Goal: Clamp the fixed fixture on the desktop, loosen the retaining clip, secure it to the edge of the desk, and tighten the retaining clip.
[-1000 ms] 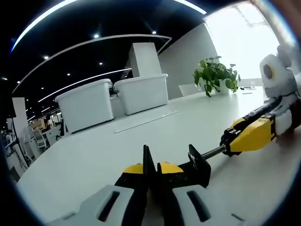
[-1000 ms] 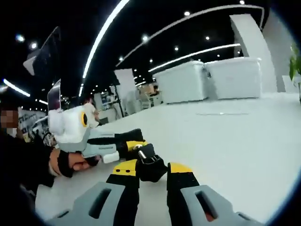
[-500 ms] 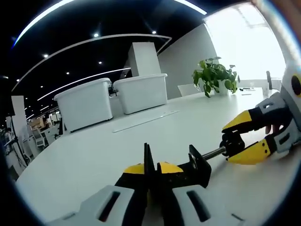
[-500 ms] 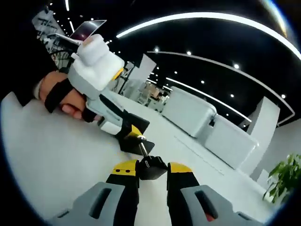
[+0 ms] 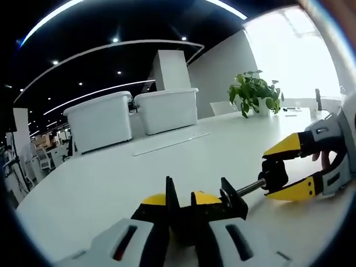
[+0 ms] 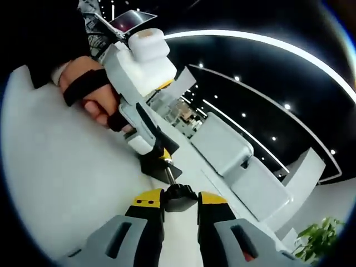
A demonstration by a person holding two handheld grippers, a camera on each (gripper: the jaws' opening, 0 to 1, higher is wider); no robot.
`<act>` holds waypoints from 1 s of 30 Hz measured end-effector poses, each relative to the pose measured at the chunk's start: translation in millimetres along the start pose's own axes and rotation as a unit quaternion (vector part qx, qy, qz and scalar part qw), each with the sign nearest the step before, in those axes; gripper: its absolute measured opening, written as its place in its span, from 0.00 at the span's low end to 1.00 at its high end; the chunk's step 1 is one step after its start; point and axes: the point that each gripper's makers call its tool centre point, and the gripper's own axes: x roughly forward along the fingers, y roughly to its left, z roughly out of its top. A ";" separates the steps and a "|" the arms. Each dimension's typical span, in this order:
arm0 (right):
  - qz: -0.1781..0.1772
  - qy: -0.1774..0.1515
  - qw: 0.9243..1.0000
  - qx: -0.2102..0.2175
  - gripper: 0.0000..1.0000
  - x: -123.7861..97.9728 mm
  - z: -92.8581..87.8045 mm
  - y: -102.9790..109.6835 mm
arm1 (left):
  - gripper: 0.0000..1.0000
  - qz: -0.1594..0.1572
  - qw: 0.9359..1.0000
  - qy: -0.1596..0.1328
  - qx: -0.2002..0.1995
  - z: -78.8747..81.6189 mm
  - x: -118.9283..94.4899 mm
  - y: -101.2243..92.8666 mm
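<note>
On the white desk point(image 5: 111, 183) lies a black clamp point(image 5: 214, 207) with a metal screw rod point(image 5: 251, 187) running out of it to a black knob point(image 5: 273, 173). The left claw point(image 5: 179, 210) has its 2 yellow-tipped jaws drawn in narrow around the clamp's black frame, whose thin plates stand up just above the tips. At the far end of the rod, in the left gripper view, the right claw point(image 5: 289, 171) comes in from the right with its jaws on either side of the knob, one above and one below.

From the right gripper view the same holds: the right claw point(image 6: 173, 199) has its 2 jaws pressed against the knob point(image 6: 177, 196) from both sides, the rod point(image 6: 171, 174) leads away to the clamp's frame point(image 6: 154, 166), and the left claw point(image 6: 158, 151) sits on that frame, carried by a hand point(image 6: 95, 99) in a black strap (the view is rolled steeply, so the desk point(image 6: 61, 183) slopes).

Farther back on the desk stand 2 white bins point(image 5: 130, 118) side by side and a green plant point(image 5: 253, 90) near the bright window point(image 5: 289, 50).
</note>
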 end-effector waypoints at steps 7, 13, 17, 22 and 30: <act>0.040 0.020 0.999 0.026 0.23 -0.7 -2.4 1.2 | 0.11 0.007 1.000 0.001 0.003 0.0 -0.2 1.2; 0.057 0.027 0.937 0.344 0.32 -5.4 -1.1 -24.0 | 0.09 0.008 1.000 0.001 0.006 0.3 -0.9 1.8; 0.080 0.055 0.856 0.508 0.31 -4.8 -18.8 -17.1 | 0.08 0.010 1.000 0.001 0.007 0.6 -0.6 2.8; 0.090 0.063 0.821 0.561 0.27 -2.2 -25.6 -9.0 | 0.07 0.008 1.000 0.000 0.006 0.9 -0.1 2.7; 0.100 0.085 0.736 0.664 0.23 3.8 -26.0 -0.8 | 0.07 0.007 1.000 0.000 0.004 0.8 -0.2 3.0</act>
